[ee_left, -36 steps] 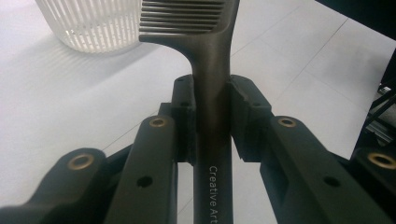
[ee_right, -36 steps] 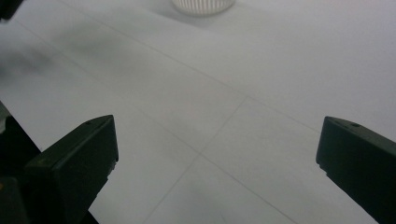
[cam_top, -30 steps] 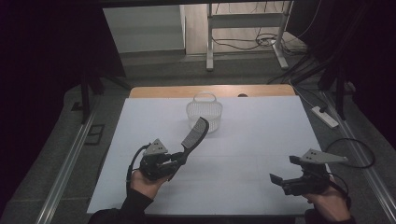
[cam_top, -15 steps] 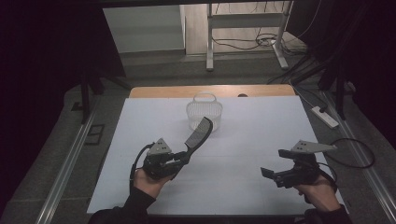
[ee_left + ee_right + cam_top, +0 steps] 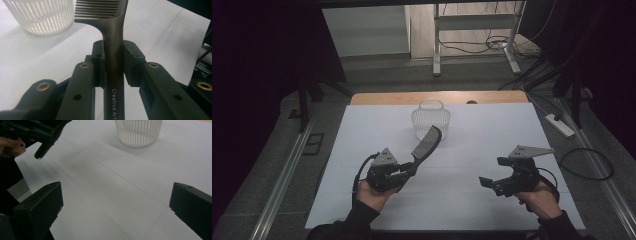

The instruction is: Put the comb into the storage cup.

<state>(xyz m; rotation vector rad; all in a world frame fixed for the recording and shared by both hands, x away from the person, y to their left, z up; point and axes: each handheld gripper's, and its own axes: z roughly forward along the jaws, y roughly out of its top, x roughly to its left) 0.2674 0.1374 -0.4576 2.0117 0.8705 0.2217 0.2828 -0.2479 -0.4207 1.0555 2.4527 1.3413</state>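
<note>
My left gripper (image 5: 408,169) is shut on the handle of a black comb (image 5: 427,142), held at the front left of the white table (image 5: 492,135). The comb's toothed head slants up and right, close to the white slatted basket (image 5: 430,120). In the left gripper view the pads (image 5: 98,58) clamp the comb's handle (image 5: 113,37), with the basket (image 5: 40,15) beyond at upper left. My right gripper (image 5: 491,172) hovers at the front right, pointing left, open with nothing between its jaws (image 5: 115,205). Its view looks across the table to the basket (image 5: 138,131) and the comb's handle end (image 5: 41,151).
A strip of bare wood (image 5: 437,97) runs along the table's far edge behind the basket. A white power strip (image 5: 558,125) and cables lie on the floor to the right. A metal frame (image 5: 437,45) stands beyond the table.
The right gripper has moved left, in from the table's right edge. The left gripper and the comb have kept still.
</note>
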